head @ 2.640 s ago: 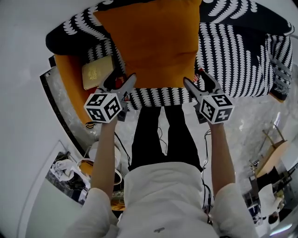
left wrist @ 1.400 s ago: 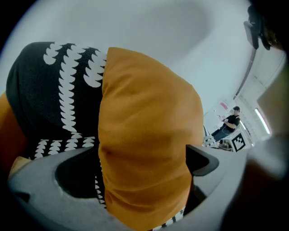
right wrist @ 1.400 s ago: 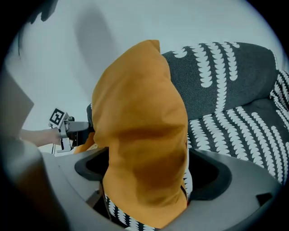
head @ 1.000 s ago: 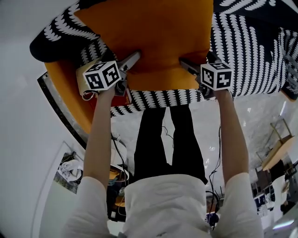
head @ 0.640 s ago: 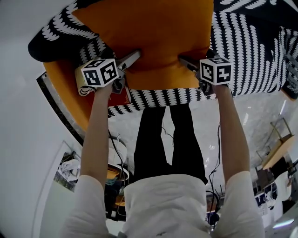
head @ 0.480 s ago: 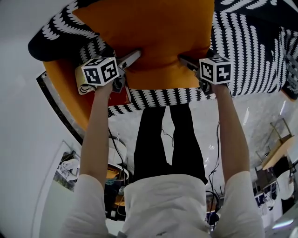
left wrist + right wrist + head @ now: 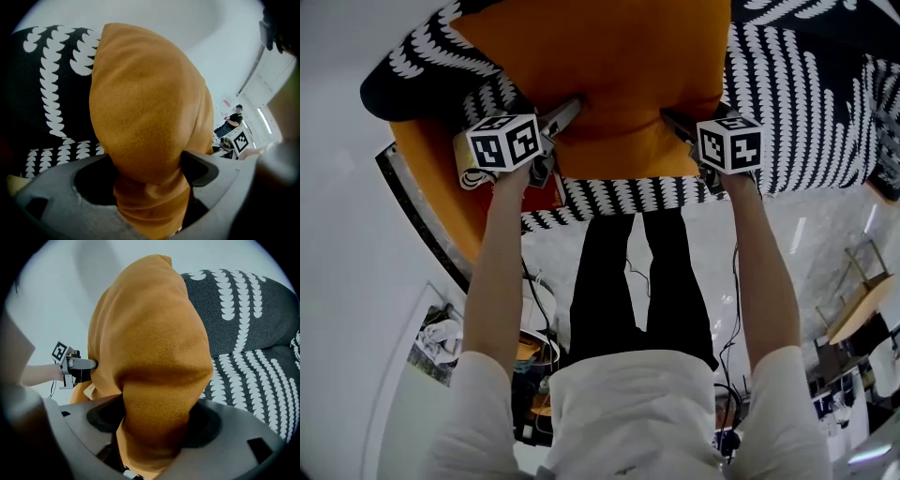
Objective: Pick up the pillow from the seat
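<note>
An orange pillow (image 7: 609,66) lies on the black seat with white scallop print (image 7: 797,103). My left gripper (image 7: 569,108) bites the pillow's left side near the front, and my right gripper (image 7: 672,119) bites its right side. The jaws of both have just been closing with the pillow between them. In the left gripper view the left gripper (image 7: 147,169) pinches a bunched fold of the pillow (image 7: 145,117). The right gripper view shows the same: the right gripper (image 7: 157,420) squeezes the pillow (image 7: 150,343) into a narrow neck.
An orange piece of furniture (image 7: 431,187) with a beige object (image 7: 470,175) on it stands left of the seat. The person's legs (image 7: 628,272) stand on the marble floor (image 7: 806,244) just before the seat's front edge. A wooden chair (image 7: 853,281) is at the far right.
Both grippers came forward from the seat's front edge onto the pillow's sides. Their jaws have closed in on it, and the fabric now dents at both spots.
</note>
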Motion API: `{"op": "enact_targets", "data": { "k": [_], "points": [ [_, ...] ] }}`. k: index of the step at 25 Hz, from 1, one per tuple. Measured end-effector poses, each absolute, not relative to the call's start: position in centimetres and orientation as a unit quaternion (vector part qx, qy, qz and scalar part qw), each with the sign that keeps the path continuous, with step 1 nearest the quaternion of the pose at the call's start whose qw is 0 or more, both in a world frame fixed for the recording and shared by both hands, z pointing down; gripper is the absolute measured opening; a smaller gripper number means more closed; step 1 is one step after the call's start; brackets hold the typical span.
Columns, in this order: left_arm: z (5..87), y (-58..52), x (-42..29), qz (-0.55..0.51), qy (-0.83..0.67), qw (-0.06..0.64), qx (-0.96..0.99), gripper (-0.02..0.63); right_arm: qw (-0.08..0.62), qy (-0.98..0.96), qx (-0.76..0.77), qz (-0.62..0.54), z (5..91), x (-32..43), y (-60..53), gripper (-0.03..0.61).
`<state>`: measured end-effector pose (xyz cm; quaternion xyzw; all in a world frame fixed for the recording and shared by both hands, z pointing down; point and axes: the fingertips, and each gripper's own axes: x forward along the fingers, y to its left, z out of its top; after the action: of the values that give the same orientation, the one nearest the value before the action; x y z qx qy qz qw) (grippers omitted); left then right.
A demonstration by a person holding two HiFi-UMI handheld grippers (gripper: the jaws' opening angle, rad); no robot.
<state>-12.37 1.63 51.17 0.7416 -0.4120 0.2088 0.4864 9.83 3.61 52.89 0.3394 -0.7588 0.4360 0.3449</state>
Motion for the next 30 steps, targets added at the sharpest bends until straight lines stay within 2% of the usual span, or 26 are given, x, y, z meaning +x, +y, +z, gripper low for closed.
{"op": "enact_targets", "data": {
  "k": [7,18,30],
  "points": [
    [49.6,1.0,-11.9,0.217,-0.409,0.477,0.748,0.349,0.343,-0.763,0.347,0.423,51.3,9.6,3.2,0.295],
    [48.0,3.6,-13.1,0.19,-0.434,0.462,0.75,0.274,0.337,-0.779,0.353,0.394,49.7,7.5,6.1,0.276],
    [41.0,4.6,-13.6,0.169,-0.452,0.439,0.758,0.248,0.326,-0.795,0.362,0.36,43.0,6.9,6.5,0.272]
  ]
}}
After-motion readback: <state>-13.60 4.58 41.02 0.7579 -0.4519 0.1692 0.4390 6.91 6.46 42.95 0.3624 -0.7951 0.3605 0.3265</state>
